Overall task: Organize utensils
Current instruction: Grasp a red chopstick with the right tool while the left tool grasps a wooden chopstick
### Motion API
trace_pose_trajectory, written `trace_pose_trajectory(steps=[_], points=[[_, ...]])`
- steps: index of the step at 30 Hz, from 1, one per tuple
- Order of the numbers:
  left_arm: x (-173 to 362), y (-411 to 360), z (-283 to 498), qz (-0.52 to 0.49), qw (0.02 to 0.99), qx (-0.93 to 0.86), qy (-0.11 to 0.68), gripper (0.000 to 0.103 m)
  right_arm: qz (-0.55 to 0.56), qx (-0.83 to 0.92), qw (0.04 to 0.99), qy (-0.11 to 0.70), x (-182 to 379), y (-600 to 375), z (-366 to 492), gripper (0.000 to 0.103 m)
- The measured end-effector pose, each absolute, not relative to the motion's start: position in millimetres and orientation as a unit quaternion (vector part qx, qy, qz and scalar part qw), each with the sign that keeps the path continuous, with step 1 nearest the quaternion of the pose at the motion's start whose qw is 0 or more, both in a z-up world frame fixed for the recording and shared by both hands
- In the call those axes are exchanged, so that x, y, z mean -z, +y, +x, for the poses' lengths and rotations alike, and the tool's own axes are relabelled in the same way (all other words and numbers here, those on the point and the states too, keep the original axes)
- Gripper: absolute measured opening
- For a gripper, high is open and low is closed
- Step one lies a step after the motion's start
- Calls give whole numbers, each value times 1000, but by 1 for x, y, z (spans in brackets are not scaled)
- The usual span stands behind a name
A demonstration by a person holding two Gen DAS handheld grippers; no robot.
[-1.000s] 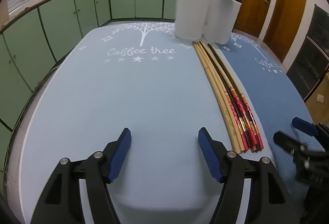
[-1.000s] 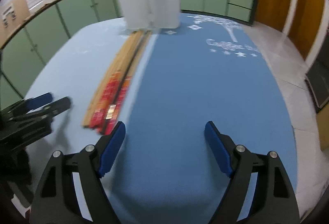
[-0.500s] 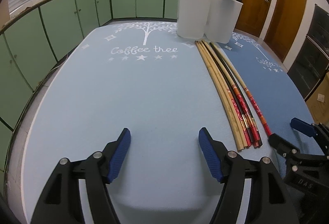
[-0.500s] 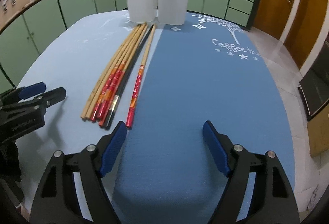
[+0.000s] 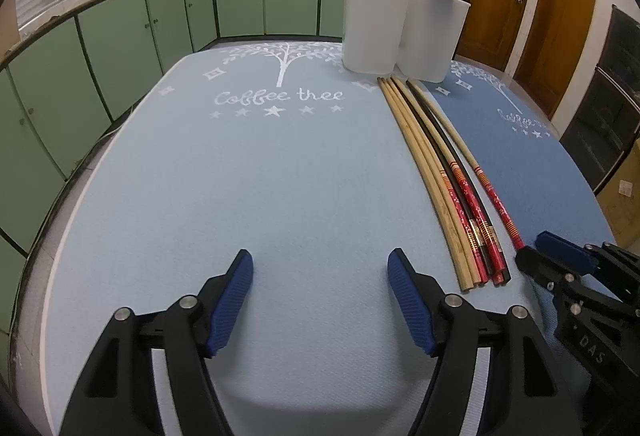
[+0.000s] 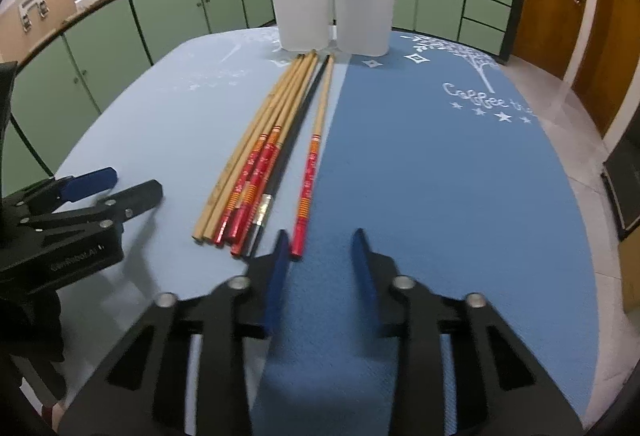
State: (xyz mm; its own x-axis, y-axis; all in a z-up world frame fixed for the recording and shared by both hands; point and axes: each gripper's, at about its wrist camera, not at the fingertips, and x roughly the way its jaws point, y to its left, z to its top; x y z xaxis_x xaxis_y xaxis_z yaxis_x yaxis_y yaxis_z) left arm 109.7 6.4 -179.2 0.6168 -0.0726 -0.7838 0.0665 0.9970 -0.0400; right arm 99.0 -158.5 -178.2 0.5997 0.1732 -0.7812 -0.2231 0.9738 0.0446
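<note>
The right gripper hangs low over the counter, angled downward, and its two blue fingers are closing. In the right wrist view a narrow gap remains between them, and only blue mat shows inside it. The red butt end of one separated chopstick lies just beside the left finger, outside the gap; whether they touch cannot be told. Nothing is held.

The left gripper hovers with its blue fingers wide apart and empty, over the light blue mat, with the chopsticks off to its right.

The separated chopstick, tan with a red patterned end, lies along the seam where the light mat meets the darker blue mat. Just beside it sits the bundle of chopsticks, several tan and red ones and a black one, lying side by side. All point toward two white containers standing together at the far end, close to the chopstick tips.

The step in hand appears to be picking up the single chopstick. To do it well, the fingers likely need to reopen, shift slightly left so the red end sits squarely between them, then close near the end without nudging the bundle. A thin round stick may roll or pivot, so a centred, level grip seems wise before lifting toward a container.
</note>
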Motion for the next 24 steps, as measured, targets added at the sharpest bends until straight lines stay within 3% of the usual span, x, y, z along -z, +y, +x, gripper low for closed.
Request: trace_pose_trajectory(steps=[2,6,10,13,16,19,21,24], points=[[180,6,110,-2,899,39,436,70,-23,-114,894,434,178,-159,100,5],[179,3,109,-1,899,44,435,70,-8,-121,894,431,177,-165,97,5],[179,1,106,1,899,46,435,70,10,-135,893,429,174,-170,92,10],[179,1,104,-1,899,45,435,70,10,-136,893,430,174,-171,90,27],[179,0,103,-1,899,46,435,70,1,-141,892,429,175,-166,88,28],[178,-1,102,-1,899,48,435,70,-3,-138,892,431,177,-163,91,21],[178,-2,103,-2,899,49,435,70,-1,-137,891,434,178,-164,94,7],[178,-6,103,0,899,54,435,70,6,-139,891,433,178,-167,96,5]])
